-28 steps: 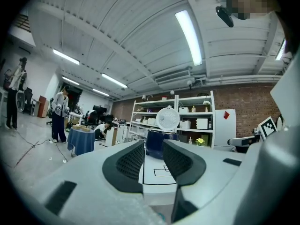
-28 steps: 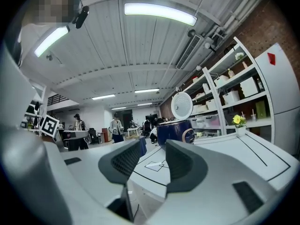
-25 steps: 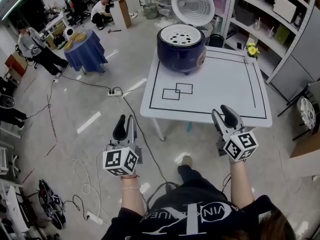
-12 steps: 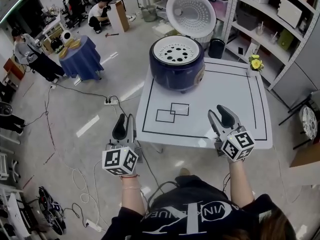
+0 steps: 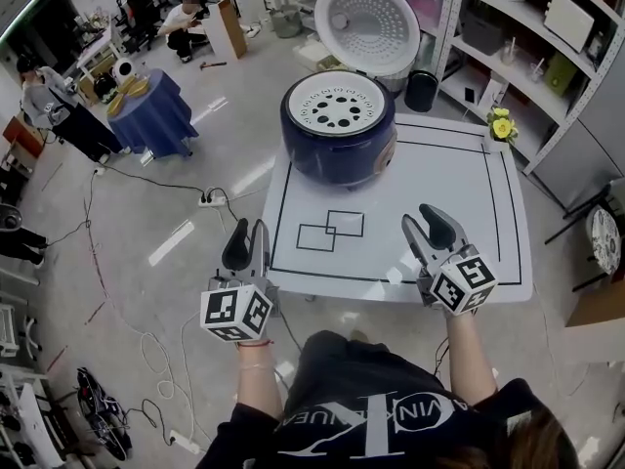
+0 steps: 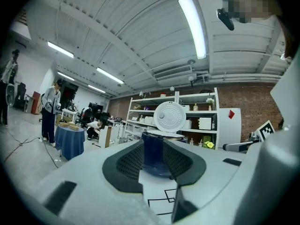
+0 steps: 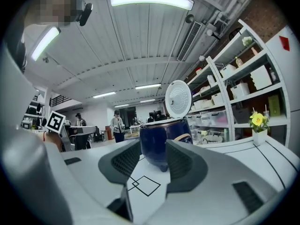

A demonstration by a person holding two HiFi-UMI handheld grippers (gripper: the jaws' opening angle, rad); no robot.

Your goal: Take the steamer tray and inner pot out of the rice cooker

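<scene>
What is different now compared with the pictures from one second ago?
The person stepped closer to the table; the left gripper and right gripper advanced with them towards the rice cooker. Nothing was taken or released. Unchanged: lid open, steamer tray inside, jaws apart, empty.

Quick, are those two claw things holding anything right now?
Left gripper: open, holding nothing.
Right gripper: open, holding nothing.
</scene>
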